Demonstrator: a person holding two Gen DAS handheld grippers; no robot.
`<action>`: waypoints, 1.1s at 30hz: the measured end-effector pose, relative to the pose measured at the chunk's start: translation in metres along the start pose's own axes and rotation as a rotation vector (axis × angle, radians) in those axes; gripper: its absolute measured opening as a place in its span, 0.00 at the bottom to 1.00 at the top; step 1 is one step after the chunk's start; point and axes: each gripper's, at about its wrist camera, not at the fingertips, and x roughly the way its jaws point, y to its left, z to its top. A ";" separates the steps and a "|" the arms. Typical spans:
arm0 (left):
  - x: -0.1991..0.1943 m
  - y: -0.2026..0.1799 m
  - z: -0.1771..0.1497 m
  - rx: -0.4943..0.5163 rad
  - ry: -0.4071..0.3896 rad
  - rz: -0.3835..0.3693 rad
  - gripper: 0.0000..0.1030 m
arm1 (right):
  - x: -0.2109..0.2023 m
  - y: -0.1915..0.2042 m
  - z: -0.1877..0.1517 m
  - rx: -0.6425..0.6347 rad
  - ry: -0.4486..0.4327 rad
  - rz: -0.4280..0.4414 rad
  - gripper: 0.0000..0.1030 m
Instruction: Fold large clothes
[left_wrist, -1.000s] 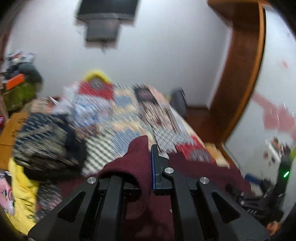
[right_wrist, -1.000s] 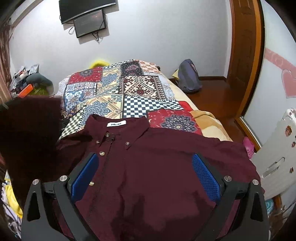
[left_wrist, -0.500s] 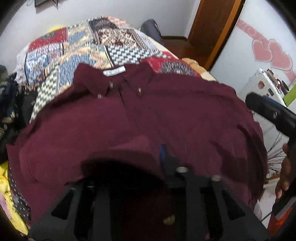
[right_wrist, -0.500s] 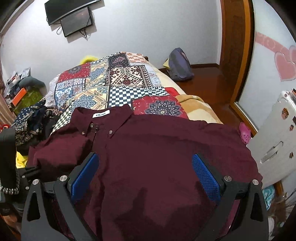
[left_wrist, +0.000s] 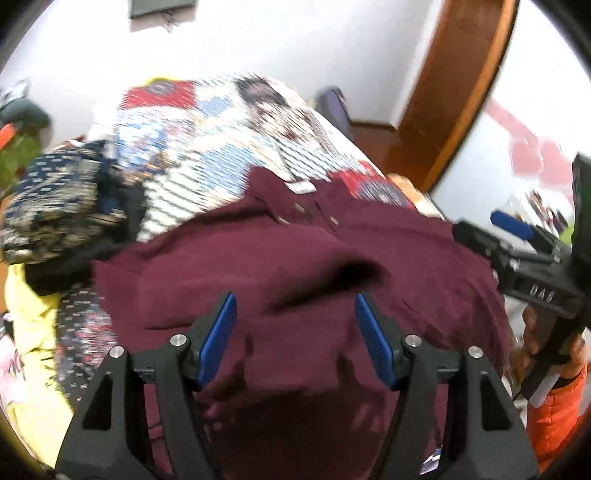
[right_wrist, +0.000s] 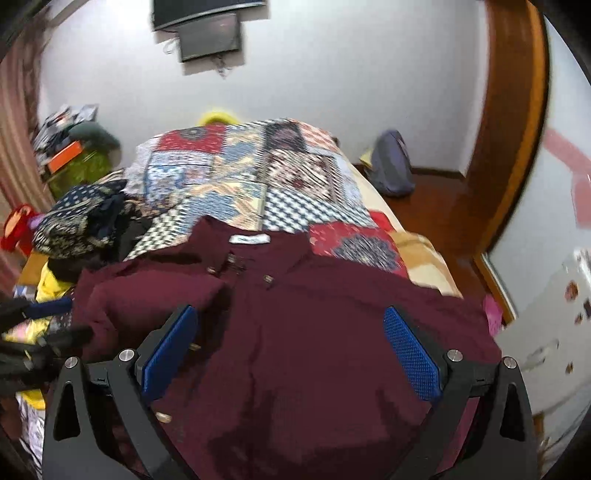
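Observation:
A maroon button-up shirt (right_wrist: 314, 332) lies front up on the bed, collar and white label toward the far end, and its left sleeve is folded in over the body (left_wrist: 236, 266). My left gripper (left_wrist: 295, 325) hovers over that folded sleeve; its jaws are opening and its blue pads press on nothing. The right gripper (right_wrist: 291, 336) stands wide open above the shirt's middle, holding nothing. It also shows at the right edge of the left wrist view as the right gripper (left_wrist: 509, 236), held by a hand in an orange sleeve.
A patchwork quilt (right_wrist: 258, 184) covers the bed beyond the shirt. A heap of dark patterned clothes (right_wrist: 81, 218) and a yellow garment (left_wrist: 29, 332) lie at the left. A grey bag (right_wrist: 391, 170) sits on the wooden floor by the door frame.
The left gripper, a second ago shut on maroon sleeve cloth held up high, swung over the shirt, laid the sleeve down and let go. The right gripper stayed open over the shirt.

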 end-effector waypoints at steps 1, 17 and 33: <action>-0.007 0.009 0.001 -0.013 -0.018 0.020 0.64 | 0.000 0.008 0.004 -0.021 -0.008 0.012 0.97; -0.033 0.174 -0.058 -0.313 -0.020 0.282 0.68 | 0.043 0.159 0.023 -0.462 0.091 0.243 0.97; 0.045 0.201 -0.136 -0.441 0.220 0.168 0.68 | 0.147 0.238 -0.030 -0.775 0.503 0.202 0.74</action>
